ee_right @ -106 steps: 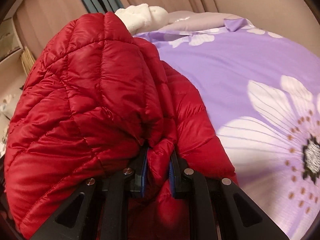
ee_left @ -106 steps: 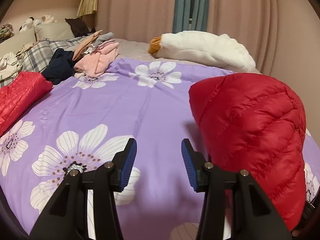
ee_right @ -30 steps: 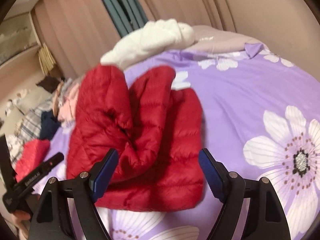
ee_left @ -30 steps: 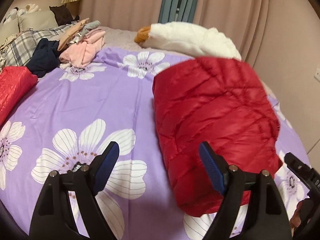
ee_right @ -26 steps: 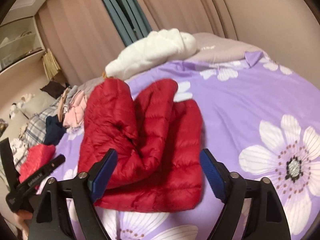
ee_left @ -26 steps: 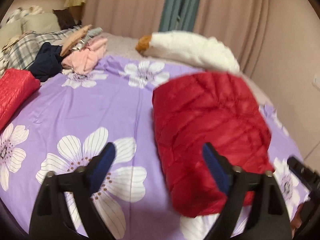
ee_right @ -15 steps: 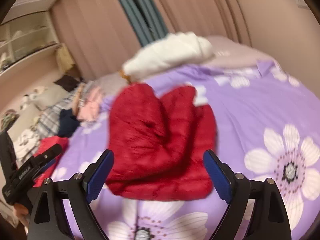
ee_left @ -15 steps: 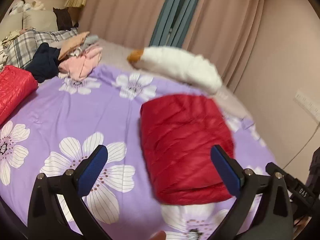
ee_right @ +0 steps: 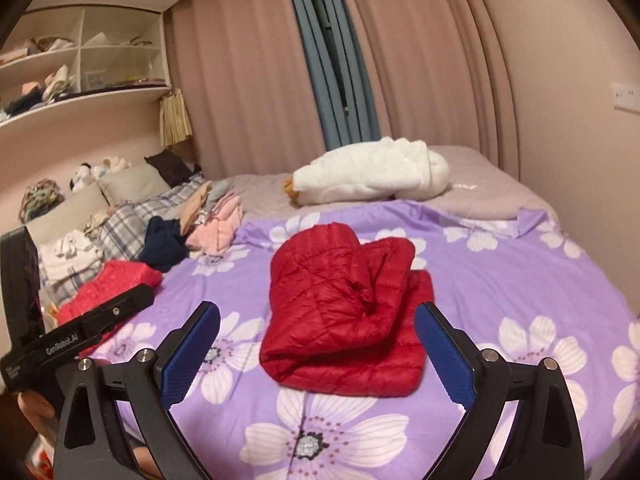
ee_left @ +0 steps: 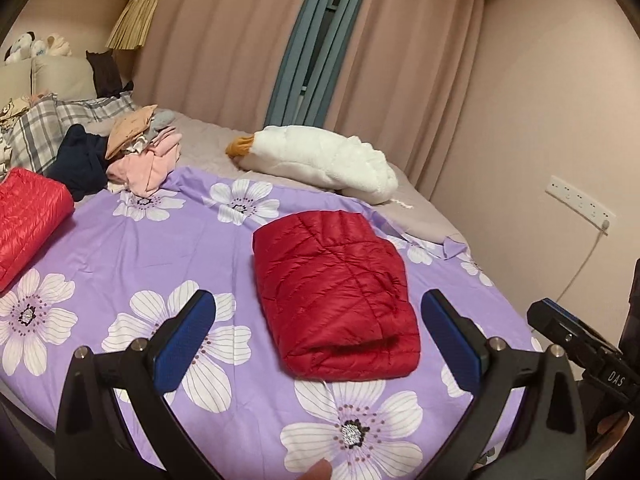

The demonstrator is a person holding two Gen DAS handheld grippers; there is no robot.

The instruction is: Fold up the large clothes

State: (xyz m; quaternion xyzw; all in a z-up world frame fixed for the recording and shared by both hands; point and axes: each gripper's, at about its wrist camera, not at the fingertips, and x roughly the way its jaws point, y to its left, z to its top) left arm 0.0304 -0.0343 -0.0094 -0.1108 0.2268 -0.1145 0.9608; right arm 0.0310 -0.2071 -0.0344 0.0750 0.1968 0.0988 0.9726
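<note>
A red quilted down jacket point(ee_left: 334, 294) point(ee_right: 344, 312) lies folded into a thick bundle on the purple flowered bedspread point(ee_left: 160, 248) point(ee_right: 500, 280). My left gripper point(ee_left: 320, 340) hangs well back from it, above the bed's near edge, jaws wide open and empty. My right gripper point(ee_right: 318, 354) also stands back from the bundle; its jaws are still opening and hold nothing. Each gripper shows at the edge of the other's view: the right gripper point(ee_left: 580, 348), the left gripper point(ee_right: 76, 340).
A second folded red jacket point(ee_left: 28, 216) point(ee_right: 108, 284) lies at the left. A pile of clothes point(ee_left: 132, 156) point(ee_right: 200, 224) and plaid pillows point(ee_left: 36, 132) sit toward the headboard. A white goose plush point(ee_left: 320, 160) point(ee_right: 368, 176) lies at the far side. Curtains and a wall socket point(ee_left: 580, 202) stand behind.
Both grippers have pulled back and risen away from the red jacket, and their jaws have spread wider. The jacket now lies still on the bedspread.
</note>
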